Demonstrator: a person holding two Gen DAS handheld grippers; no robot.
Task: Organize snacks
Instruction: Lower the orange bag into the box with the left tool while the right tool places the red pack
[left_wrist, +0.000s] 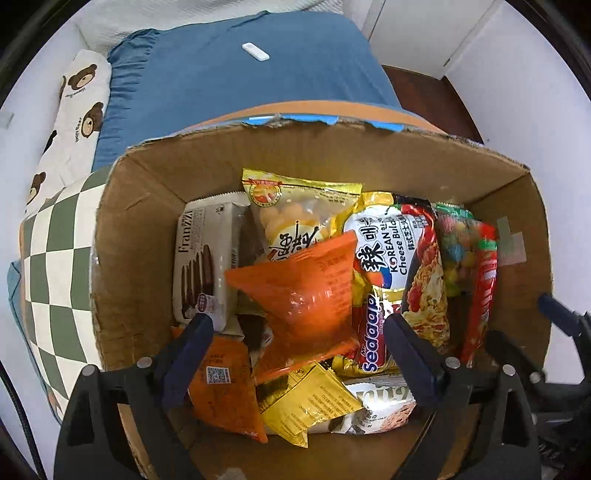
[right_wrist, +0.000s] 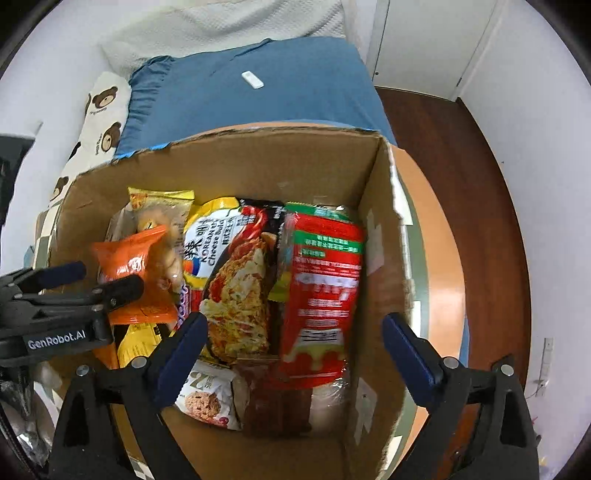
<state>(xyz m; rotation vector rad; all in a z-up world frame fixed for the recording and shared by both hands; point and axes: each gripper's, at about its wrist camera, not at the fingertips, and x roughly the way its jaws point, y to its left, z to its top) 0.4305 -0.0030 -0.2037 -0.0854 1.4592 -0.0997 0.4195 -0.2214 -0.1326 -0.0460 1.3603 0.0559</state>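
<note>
Cardboard box (left_wrist: 140, 229) of snacks sits on a round orange surface (right_wrist: 439, 258); its near wall is cut off at 6 o'clock in both views. Lower packets are buried, labels unreadable. Red packet (right_wrist: 325, 295) is motion-blurred. Beyond, at 12 o'clock: bed with blue sheet (left_wrist: 258, 74), bear-print pillow (left_wrist: 74, 122), dark wood floor (right_wrist: 461, 155).

Left tool (left_wrist: 299, 354) is spread, nothing pinched, orange packet (left_wrist: 306, 291) lying between its fingers. Right tool (right_wrist: 295, 354) is spread, empty, above the red packet and Korean cheese noodle packet (right_wrist: 236, 280).
</note>
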